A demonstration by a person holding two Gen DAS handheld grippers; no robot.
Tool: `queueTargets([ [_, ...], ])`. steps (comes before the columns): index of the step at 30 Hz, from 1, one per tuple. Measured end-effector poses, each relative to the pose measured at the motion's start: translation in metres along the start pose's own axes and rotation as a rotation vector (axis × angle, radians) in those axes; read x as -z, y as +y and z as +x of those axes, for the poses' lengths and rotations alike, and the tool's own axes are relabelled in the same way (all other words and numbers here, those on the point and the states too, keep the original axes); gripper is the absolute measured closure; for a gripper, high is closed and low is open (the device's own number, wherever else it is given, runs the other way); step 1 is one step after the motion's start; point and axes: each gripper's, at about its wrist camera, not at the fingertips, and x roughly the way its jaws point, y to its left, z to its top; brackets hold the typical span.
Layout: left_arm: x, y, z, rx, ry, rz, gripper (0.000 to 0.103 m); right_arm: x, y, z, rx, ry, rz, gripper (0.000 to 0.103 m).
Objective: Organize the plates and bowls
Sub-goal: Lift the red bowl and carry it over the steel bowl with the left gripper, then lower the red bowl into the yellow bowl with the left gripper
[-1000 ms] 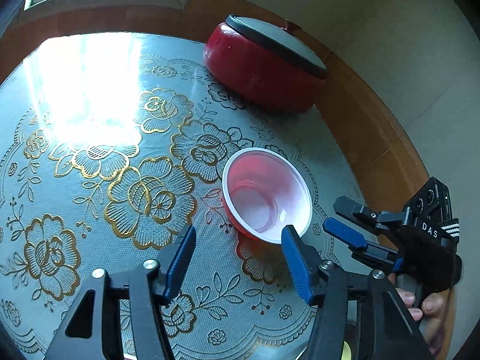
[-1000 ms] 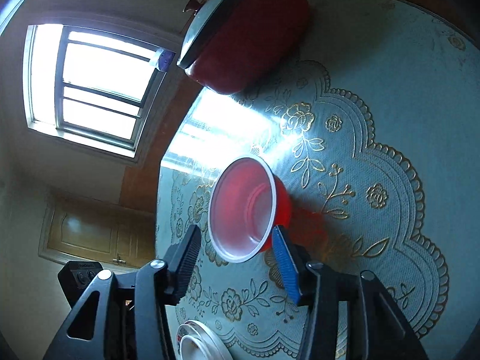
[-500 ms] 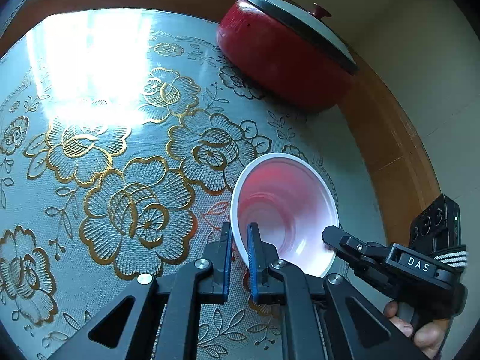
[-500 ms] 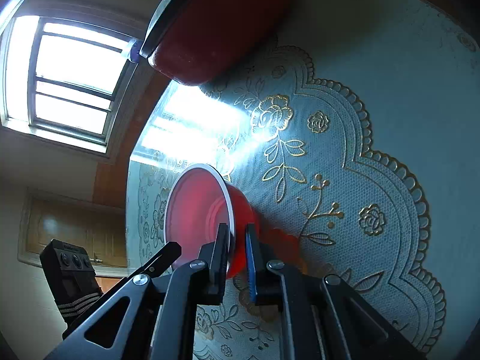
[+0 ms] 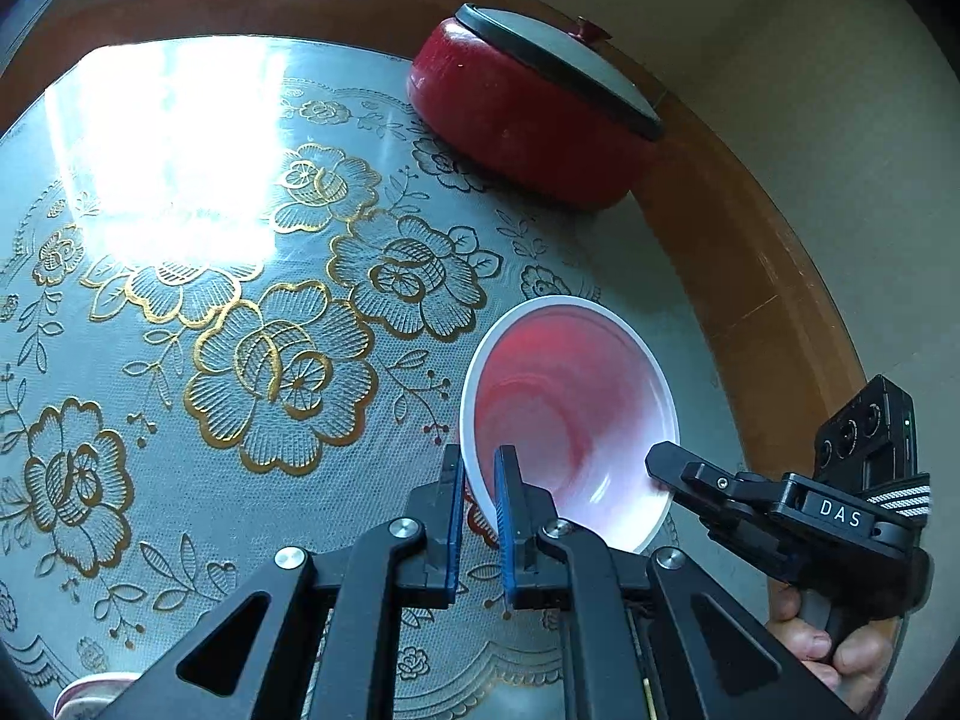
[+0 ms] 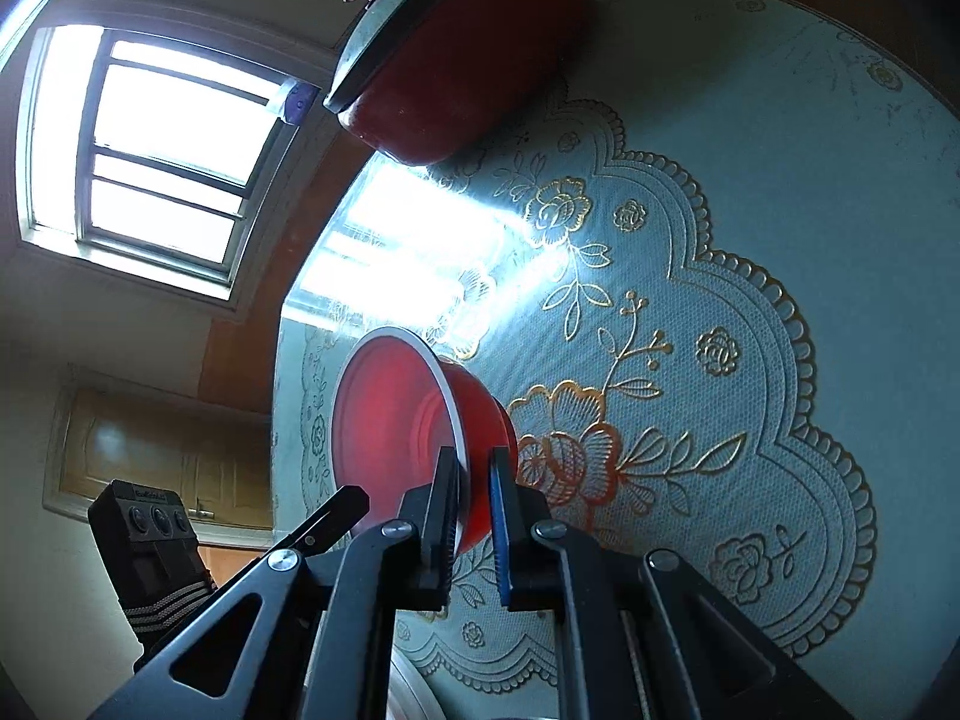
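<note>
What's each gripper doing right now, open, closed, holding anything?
Left gripper: closed on the red bowl's rim.
Right gripper: closed on the same bowl's rim, opposite side.

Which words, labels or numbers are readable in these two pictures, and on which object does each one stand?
"DAS": white letters on the black body of the right gripper, seen from the left wrist.
Small label on top of the black camera block of the left gripper, seen from the right wrist: too small and blurred to read.
Red bowl, red pot, tablecloth: no text.
</note>
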Motion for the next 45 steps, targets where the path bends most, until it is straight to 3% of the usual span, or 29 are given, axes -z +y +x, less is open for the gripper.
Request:
queueTargets([
  [30, 0.092, -0.040, -0.048, 0.066, -0.019, 0.149, 0.093, 0.080, 0.006, -0.079, 0.022, -0.122, -0.130, 0.093],
  [45, 0.117, -0.055, -0.057, 0.112, 0.030, 0.228, 0.093, 0.106, -0.008, -0.099, 0.033, -0.154, -0.096, 0.092],
])
